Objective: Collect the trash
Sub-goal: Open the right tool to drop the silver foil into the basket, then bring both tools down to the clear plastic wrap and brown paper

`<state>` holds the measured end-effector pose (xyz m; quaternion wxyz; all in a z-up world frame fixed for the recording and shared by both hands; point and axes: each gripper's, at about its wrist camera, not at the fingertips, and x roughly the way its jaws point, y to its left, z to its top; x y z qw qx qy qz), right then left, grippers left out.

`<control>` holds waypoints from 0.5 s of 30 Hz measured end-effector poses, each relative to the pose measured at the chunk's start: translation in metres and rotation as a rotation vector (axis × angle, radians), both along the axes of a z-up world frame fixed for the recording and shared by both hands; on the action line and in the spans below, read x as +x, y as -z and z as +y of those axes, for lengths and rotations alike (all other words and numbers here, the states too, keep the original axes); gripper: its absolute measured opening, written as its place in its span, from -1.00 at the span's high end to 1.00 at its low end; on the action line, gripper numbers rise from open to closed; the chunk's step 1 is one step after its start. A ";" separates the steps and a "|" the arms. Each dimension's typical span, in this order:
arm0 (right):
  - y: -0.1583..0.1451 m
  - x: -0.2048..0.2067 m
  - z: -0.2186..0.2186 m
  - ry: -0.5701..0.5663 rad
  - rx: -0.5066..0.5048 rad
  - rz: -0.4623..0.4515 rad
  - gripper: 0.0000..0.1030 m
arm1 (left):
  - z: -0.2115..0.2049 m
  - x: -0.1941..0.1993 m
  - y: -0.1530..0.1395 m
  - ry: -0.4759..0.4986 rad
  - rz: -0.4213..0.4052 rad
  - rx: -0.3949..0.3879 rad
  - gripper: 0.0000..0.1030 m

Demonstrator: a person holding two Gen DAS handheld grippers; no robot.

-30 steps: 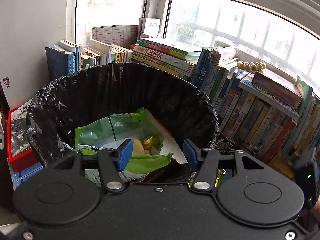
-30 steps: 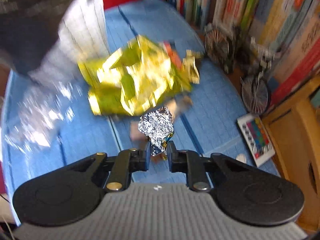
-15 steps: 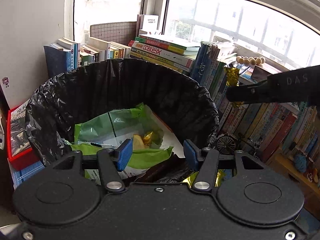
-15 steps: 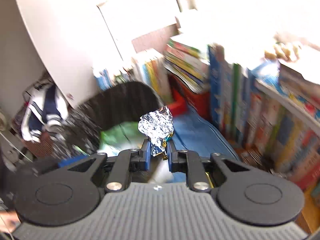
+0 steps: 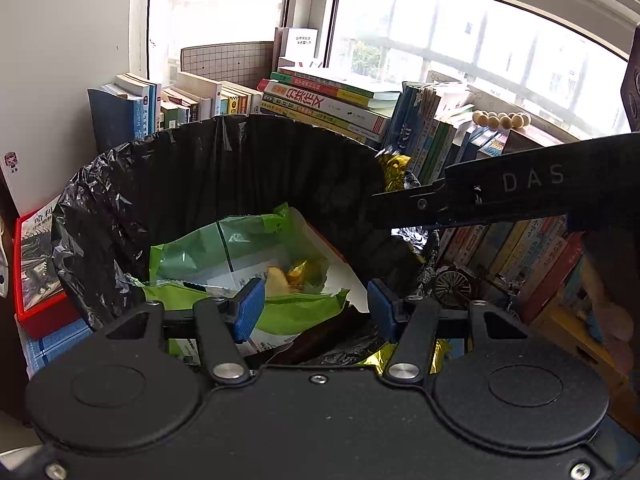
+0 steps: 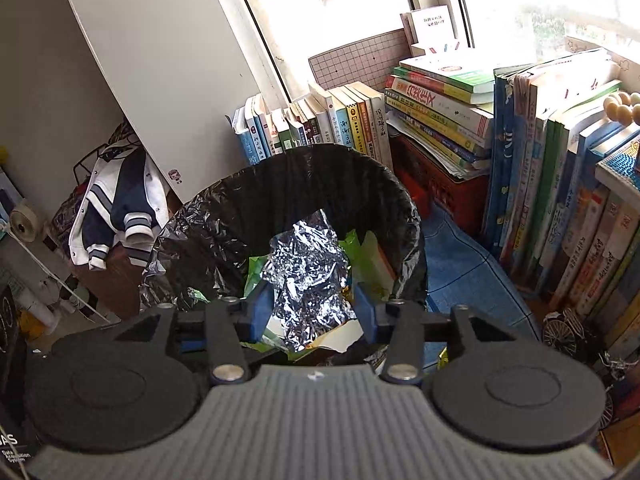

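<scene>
Trash bin's (image 6: 404, 216) near rim behind the right claw's (image 6: 310, 306) body

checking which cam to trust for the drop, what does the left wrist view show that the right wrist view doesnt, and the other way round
Only the left wrist view: the right gripper from the side at the bin's rim, and the left gripper, open.

Only the right wrist view: the foil wrapper between the right gripper's just-opened jaws, and a jacket hanging at left.

Both: the black-lined trash bin, the green bag inside it, and the books behind.
</scene>
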<state>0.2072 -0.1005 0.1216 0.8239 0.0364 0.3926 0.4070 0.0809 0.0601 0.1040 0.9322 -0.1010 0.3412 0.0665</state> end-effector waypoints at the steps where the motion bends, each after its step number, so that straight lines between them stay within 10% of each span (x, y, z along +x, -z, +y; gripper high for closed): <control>1: 0.000 0.001 -0.001 0.004 0.001 0.003 -0.22 | 0.000 0.000 0.000 0.001 0.002 -0.001 -0.06; 15: 0.003 0.000 -0.029 0.067 -0.010 -0.029 -0.41 | -0.005 -0.008 -0.005 0.014 -0.021 0.012 -0.14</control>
